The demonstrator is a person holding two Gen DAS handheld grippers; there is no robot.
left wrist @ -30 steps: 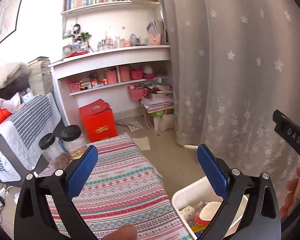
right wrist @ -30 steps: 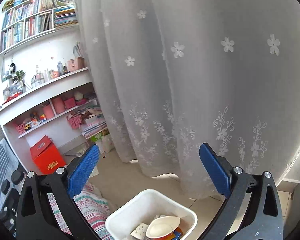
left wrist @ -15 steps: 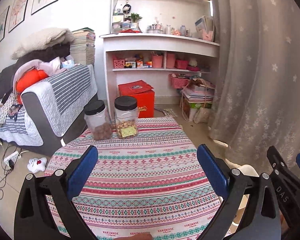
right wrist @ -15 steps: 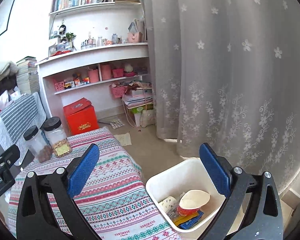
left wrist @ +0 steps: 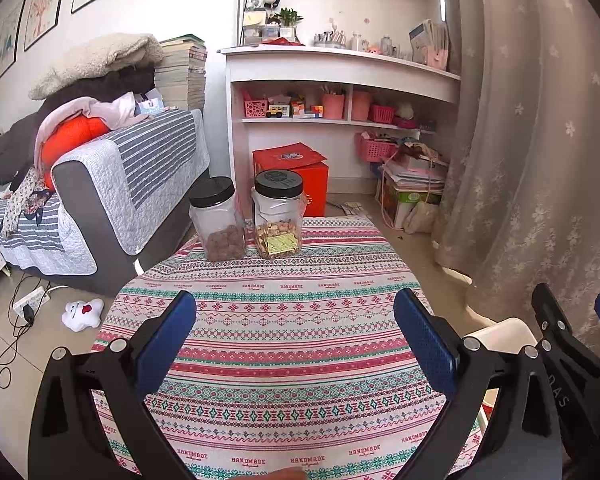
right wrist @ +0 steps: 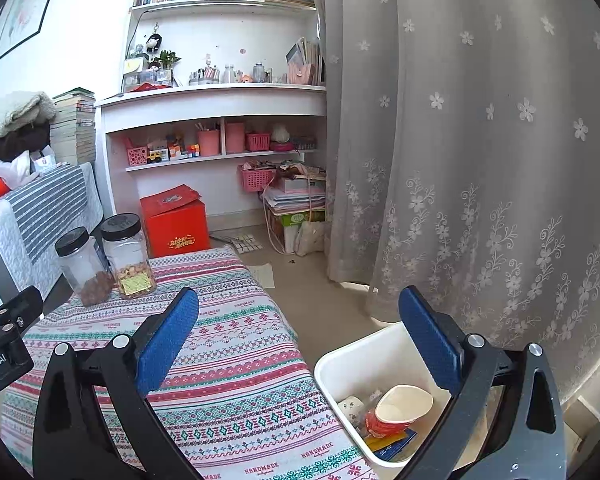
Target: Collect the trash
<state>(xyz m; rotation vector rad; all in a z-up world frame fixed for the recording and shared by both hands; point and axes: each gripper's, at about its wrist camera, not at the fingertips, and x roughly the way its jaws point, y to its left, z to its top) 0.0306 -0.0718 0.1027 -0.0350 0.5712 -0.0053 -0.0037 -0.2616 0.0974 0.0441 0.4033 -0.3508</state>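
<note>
Swing was the change: across the last second you turned both grippers away from the curtain (right wrist: 480,140) and the bin, back over the table (left wrist: 284,320). A second earlier the left view held mostly curtain, floor and a corner of the bin; at this moment it looked square down the striped tablecloth to the two jars (left wrist: 246,220) at the far edge.

Left gripper (left wrist: 296,332): you held it released, jaws wide, nothing between the blue pads (left wrist: 166,340). It hovered above the cloth, not touching it.

Right gripper (right wrist: 300,332): also released and empty. Its left pad hung over the table's right edge, its right pad over the bin.

Bin (right wrist: 340,360): white, on the floor just beside the table's right side. It held a paper cup (right wrist: 400,404) lying on its side, a small crumpled white piece and flat coloured wrappers (right wrist: 392,440). So the collected trash sat in there.

Cloth showed no loose trash in either view; only the two lidded jars stood on it, touching or nearly so, and those looked like food storage, not rubbish.

Judgement: you had likely finished a drop and come back to scan. Either the table was done, or what remained lay outside both views. The nearest strip of cloth was hidden under the grippers, so you could not rule that part out.
</note>
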